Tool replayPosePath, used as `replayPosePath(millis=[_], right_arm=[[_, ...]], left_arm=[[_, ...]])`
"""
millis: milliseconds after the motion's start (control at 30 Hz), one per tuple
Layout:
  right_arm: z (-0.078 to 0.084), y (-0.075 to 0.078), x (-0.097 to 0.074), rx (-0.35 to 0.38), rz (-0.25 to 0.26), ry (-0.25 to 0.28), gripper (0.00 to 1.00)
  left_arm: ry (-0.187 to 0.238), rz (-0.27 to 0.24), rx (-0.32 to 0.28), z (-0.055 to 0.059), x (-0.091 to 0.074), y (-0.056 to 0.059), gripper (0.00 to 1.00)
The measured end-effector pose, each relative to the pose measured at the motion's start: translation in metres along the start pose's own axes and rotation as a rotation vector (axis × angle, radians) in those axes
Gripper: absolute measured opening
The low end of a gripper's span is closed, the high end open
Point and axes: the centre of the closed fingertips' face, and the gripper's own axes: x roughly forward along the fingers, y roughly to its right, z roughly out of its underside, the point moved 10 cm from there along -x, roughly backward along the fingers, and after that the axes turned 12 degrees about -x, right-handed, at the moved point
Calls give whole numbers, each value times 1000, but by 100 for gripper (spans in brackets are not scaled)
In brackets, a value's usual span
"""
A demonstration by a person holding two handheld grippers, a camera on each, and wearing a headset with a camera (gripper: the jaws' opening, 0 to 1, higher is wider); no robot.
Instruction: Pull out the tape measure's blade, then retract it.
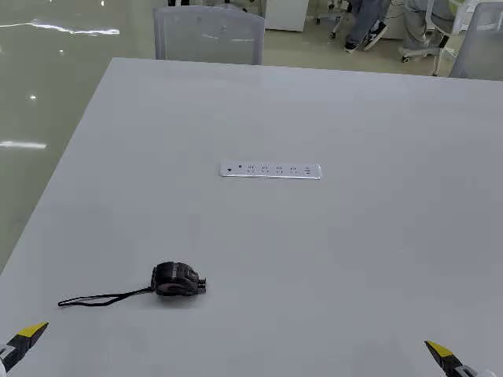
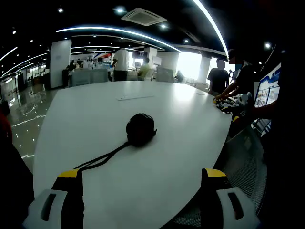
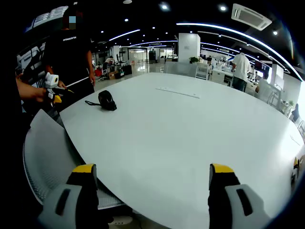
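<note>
A wide white bench (image 1: pixel 354 259) stretches ahead of my tongs, both pairs held at its near edge. My left tongs (image 2: pixel 143 174) and my right tongs (image 3: pixel 155 168) each stand with jaws apart, yellow-tipped, gripping nothing. A grey chair (image 1: pixel 208 35) sits at the bench's far edge, well beyond both. A flush socket strip (image 1: pixel 269 170) lies between the two pairs and well ahead of them. The black tape measure (image 1: pixel 178 280) rests on the bench ahead of my left tongs, well off to the left of my right tongs, touching neither. Its thin black wrist cord (image 1: pixel 102 298) trails from the case back towards my left tongs
</note>
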Motion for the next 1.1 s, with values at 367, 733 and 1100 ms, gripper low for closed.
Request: replayPosePath(millis=[367,733,1100], right_arm=[[0,1,-1,7,3,2,100],[3,-1,-3,7,1,-10,100],[8,-1,-5,10,6,-19,100]], left_arm=[[-10,-1,3,-1,1,0,100],[-8,-13,2,-2,-1,-2,100],[-8,-17,-6,1,-2,-4,100]])
